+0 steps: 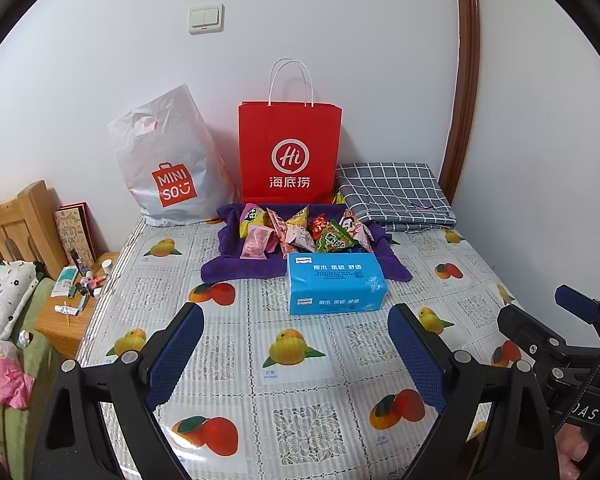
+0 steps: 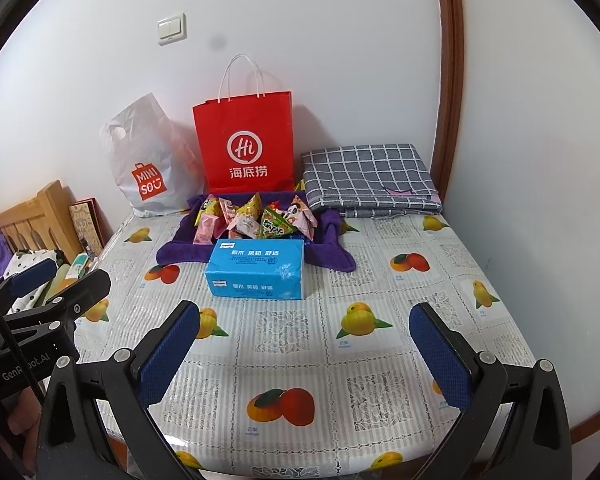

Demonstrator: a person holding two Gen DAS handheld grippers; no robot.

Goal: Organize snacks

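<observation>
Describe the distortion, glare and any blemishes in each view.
Left wrist view: fisheye bends the door frame; black corners; glare on the glossy tablecloth near the bottom. Right wrist view: same bending and vignette; a faint dark smudge on the wall.

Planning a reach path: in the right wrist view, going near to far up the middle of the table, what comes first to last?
Tissue pack → snacks on the purple cloth → red bag by the wall.

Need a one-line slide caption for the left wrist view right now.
Open left tool hovers above the fruit-print table, facing a blue tissue pack and snack packets piled on purple cloth.
</observation>
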